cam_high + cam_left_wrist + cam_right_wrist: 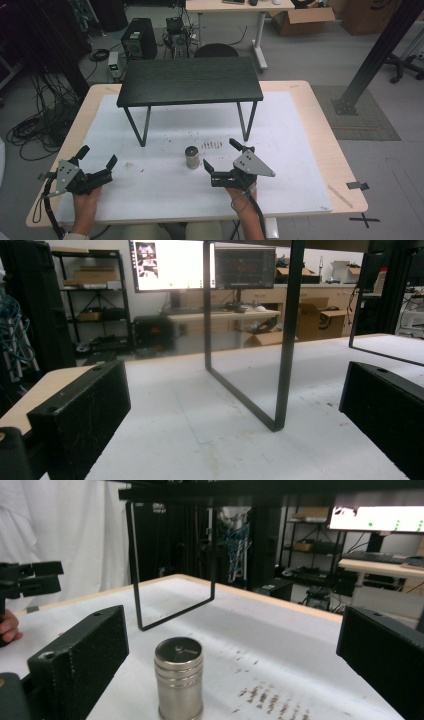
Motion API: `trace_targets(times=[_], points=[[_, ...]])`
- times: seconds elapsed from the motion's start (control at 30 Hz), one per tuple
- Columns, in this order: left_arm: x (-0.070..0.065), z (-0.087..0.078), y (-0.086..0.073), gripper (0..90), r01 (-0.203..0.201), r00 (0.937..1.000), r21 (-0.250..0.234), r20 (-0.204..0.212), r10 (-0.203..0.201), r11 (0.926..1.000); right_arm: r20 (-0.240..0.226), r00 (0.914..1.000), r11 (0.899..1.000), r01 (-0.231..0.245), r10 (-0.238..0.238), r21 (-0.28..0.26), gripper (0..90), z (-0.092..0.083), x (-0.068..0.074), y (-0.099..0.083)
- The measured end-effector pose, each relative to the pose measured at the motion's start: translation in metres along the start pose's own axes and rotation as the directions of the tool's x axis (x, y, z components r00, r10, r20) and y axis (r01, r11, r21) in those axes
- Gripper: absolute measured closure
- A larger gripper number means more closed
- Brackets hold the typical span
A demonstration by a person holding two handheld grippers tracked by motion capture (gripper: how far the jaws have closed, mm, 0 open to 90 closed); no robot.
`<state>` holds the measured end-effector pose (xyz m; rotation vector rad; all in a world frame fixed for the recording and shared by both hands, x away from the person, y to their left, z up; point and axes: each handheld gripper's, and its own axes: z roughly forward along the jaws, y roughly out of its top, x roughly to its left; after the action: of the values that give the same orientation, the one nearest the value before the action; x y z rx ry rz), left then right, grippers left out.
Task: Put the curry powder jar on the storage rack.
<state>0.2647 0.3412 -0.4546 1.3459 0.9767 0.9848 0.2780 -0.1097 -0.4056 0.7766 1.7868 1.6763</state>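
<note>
Standing upright on a white mat (165,190): metal cylinder (192,157), just at 10 o'clock of the right gripper (223,156), jaws apart.
Left gripper (96,156) at 8 o'clock, jaws apart, empty; black shelf (190,80) at 12; grey floor, cables, cardboard boxes beyond.

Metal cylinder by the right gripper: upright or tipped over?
Upright. The metal cylinder stands on its base on the white mat, round top facing up, between the open right gripper jaws, untouched.
</note>
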Motion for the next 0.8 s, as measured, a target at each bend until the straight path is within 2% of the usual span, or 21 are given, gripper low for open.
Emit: trace_targets(times=[0.53, 0.8], points=[[0.0, 0.0, 0.0, 0.4, 0.0, 1.0, 0.0, 0.001, 0.0, 1.0, -0.069, 0.9975, 0.998, -0.01, 0.014, 0.066, 0.5, 0.04, 0.01, -0.013], [0.0, 0.0, 0.0, 0.4, 0.001, 1.0, -0.001, 0.001, -0.001, 1.0, -0.086, 0.996, 0.991, -0.014, 0.025, 0.132, 1.5, 0.059, 0.012, -0.022]])
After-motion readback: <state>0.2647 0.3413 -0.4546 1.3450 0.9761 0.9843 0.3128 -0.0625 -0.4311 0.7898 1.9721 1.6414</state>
